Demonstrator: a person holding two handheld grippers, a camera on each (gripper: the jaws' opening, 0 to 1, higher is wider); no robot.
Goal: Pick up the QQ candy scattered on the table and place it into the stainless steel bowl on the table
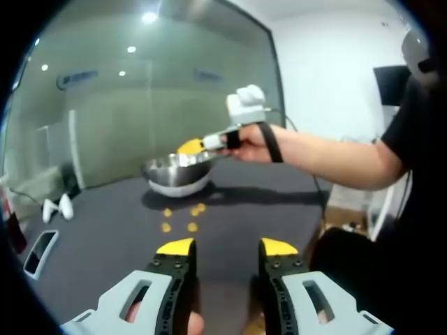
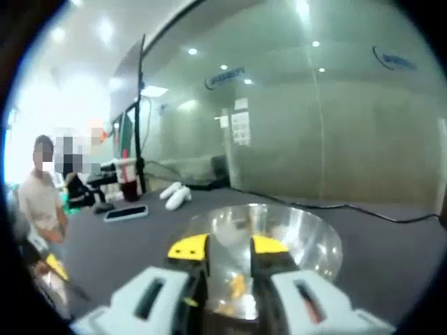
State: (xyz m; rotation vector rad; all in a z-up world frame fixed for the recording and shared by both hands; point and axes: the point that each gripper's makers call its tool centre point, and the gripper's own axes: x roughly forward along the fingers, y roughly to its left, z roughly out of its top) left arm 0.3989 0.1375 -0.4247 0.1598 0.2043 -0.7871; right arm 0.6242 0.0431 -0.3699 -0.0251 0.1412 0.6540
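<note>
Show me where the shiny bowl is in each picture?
Left gripper view: the stainless steel bowl sits far across the table, above the middle, under the right tongs.
Right gripper view: the bowl is close, low in the middle, beyond the tongs' yellow tips.
Shared landmark: the glass wall behind it.

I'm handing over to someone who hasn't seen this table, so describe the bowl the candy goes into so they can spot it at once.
Start at the dark grey table in front of the glass wall. Toward its far side sits the stainless steel bowl, with the right gripper hovering over its rim. It is the one shiny, rounded metal thing there; the yellow candies lie just in front of it, and the white controllers and phone are flat or matte.
</note>
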